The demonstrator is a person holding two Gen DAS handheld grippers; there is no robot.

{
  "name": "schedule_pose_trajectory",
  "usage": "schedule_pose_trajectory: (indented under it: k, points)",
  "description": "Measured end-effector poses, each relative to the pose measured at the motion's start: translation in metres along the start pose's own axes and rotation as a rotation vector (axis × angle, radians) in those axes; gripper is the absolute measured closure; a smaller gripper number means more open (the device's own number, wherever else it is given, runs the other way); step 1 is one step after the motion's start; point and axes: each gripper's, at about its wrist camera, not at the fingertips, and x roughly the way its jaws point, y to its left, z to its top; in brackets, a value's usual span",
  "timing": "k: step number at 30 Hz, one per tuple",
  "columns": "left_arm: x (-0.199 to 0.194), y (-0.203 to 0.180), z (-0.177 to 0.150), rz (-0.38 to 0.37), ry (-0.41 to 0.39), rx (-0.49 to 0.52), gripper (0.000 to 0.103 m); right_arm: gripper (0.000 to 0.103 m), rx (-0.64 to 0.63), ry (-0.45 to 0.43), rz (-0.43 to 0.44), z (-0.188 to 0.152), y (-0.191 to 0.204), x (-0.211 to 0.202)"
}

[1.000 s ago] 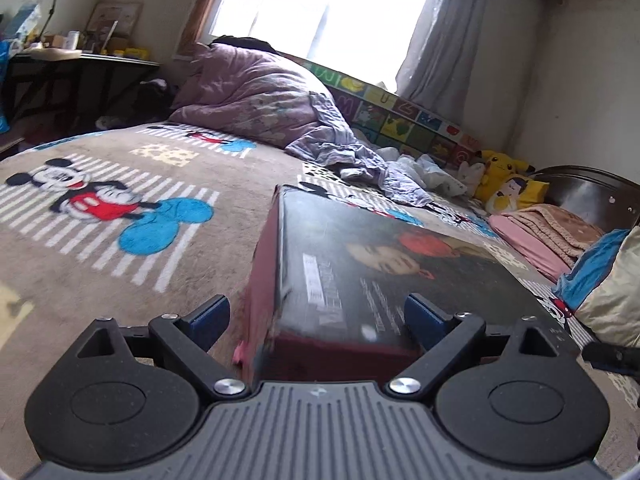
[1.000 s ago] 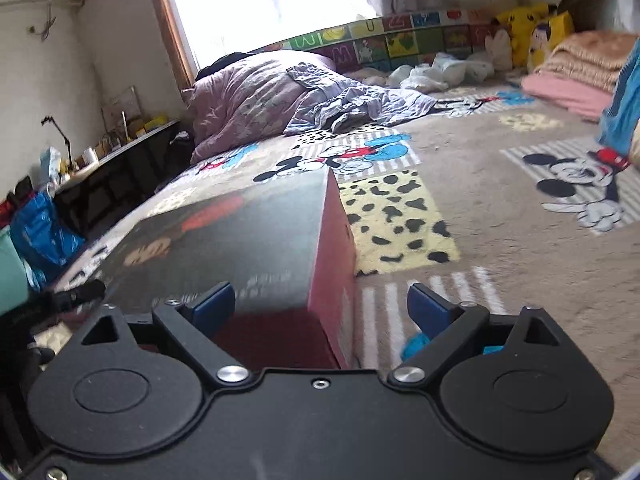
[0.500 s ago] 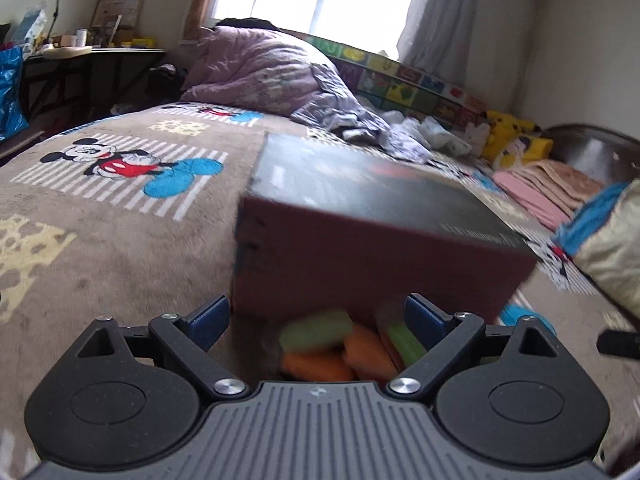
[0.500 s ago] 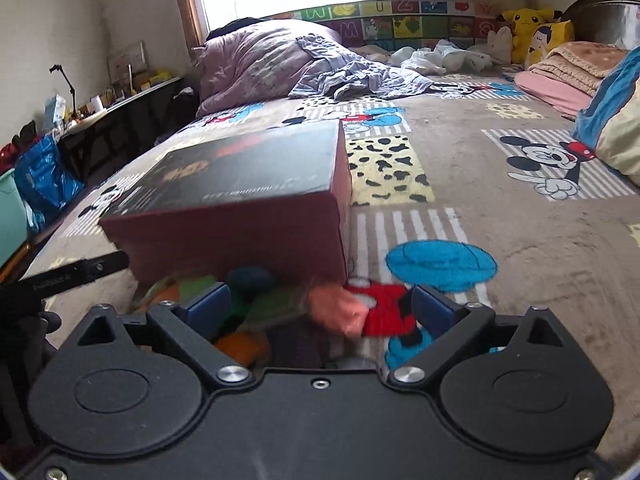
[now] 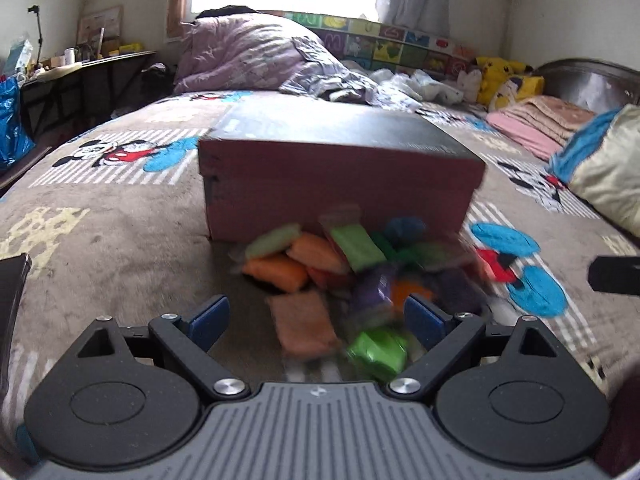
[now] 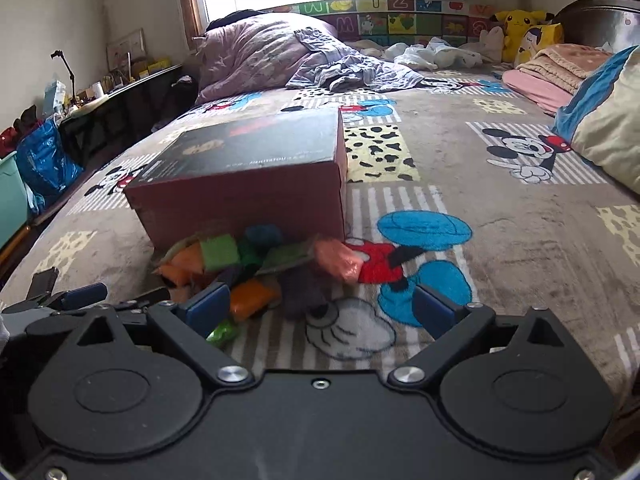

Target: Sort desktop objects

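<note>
A dark red box (image 5: 340,184) with a black top rests on the bed, also in the right wrist view (image 6: 248,196). A blurred pile of coloured soft packets (image 5: 352,272) lies against its near side: orange, green, purple, pink (image 6: 248,264). My left gripper (image 5: 316,315) is open just short of the pile, with a pinkish packet (image 5: 304,328) and a green one (image 5: 378,350) on the blanket between its blue pads, untouched. My right gripper (image 6: 321,306) is open and empty over the blanket, the pile off its left finger. The left gripper (image 6: 76,296) shows at that view's left edge.
The bed carries a brown cartoon-mouse blanket (image 6: 480,240). A purple quilt heap (image 5: 248,52) lies at the back. A pillow (image 6: 608,132) and folded pink blankets (image 5: 536,124) sit to the right. A cluttered desk (image 5: 80,68) and a blue bag (image 6: 44,160) stand left.
Both grippers have drawn back from the box, which filled the near view before and now sits farther off. The coloured packets have come into view in front of it.
</note>
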Motion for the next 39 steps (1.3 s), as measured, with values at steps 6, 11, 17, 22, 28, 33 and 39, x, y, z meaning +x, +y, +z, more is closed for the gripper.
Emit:
schedule_pose_trajectory:
  k: [6, 11, 17, 22, 28, 33, 39]
  points:
    - [-0.025, -0.027, -0.010, -0.016, 0.013, 0.088, 0.009, 0.005, -0.015, 0.013, -0.007, -0.012, 0.004, -0.016]
    - [-0.049, -0.039, -0.012, -0.038, 0.008, 0.108, 0.009, 0.005, -0.034, 0.007, -0.012, -0.019, 0.006, -0.035]
    - [-0.081, -0.047, -0.008, -0.022, -0.012, 0.130, 0.009, 0.005, -0.059, -0.020, -0.023, -0.024, 0.007, -0.059]
    - [-0.109, -0.048, 0.001, -0.003, -0.052, 0.119, 0.009, 0.005, -0.091, -0.040, -0.034, -0.025, 0.012, -0.072]
    - [-0.134, -0.051, 0.010, 0.001, -0.092, 0.123, 0.009, 0.005, -0.095, -0.060, -0.017, -0.024, 0.013, -0.086]
    - [-0.151, -0.056, 0.013, 0.019, -0.121, 0.150, 0.009, 0.005, -0.089, -0.073, -0.004, -0.025, 0.012, -0.096]
    - [-0.161, -0.058, 0.014, 0.026, -0.133, 0.155, 0.009, 0.005, -0.089, -0.084, 0.014, -0.025, 0.013, -0.106]
